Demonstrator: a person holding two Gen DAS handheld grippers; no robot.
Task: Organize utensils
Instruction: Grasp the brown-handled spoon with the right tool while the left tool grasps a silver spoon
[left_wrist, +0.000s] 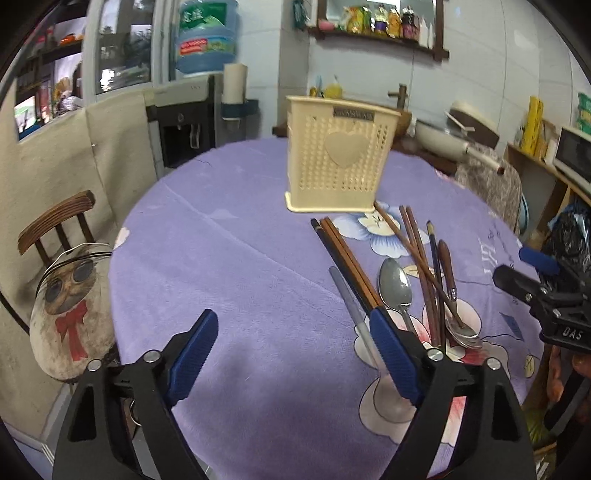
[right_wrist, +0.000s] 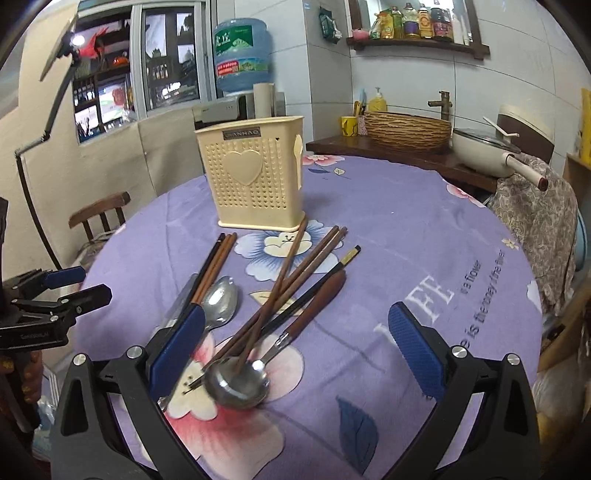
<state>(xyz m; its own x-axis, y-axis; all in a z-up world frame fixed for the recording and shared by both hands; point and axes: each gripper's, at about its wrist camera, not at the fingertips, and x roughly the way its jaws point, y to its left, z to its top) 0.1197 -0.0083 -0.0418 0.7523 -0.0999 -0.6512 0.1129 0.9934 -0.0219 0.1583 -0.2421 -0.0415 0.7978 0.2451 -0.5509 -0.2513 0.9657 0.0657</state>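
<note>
Counter: round counter under a lilac flower-print cloth (right_wrist: 388, 221); all utensils lie on it.
Holder: cream perforated plastic utensil holder with a raised heart (right_wrist: 255, 177) stands upright at 12 o'clock of the utensil pile; nothing can be seen inside it from these views.
Chopsticks, loose: brown wooden chopsticks (right_wrist: 291, 266) lie crossed in a fan, upper tips near the holder's base, lower ends resting in the ladle bowl.
Chopsticks, paired: a dark and brown pair (right_wrist: 214, 262) lies parallel at 9 o'clock of the fan, just beside the plain spoon.
Plain spoon: all-steel spoon (right_wrist: 219, 299), bowl up, between the pair and the fan.
Ladle: steel spoon with a brown wooden handle (right_wrist: 314, 306), bowl at 6 o'clock of the pile, handle running to 1 o'clock.
Pale stick: a grey-white rod (left_wrist: 351, 310) lies alongside the pair; its kind cannot be told.
Left tongs (left_wrist: 295, 343): blue-padded jaws stand wide apart, gripping nothing, above bare cloth at 9 o'clock of the pile; the right-hand pad overlaps the pair's near ends in view; contact cannot be told.
Right tongs (right_wrist: 295, 343): jaws spread wide and empty, straddling the ladle bowl in view, above it.
</note>
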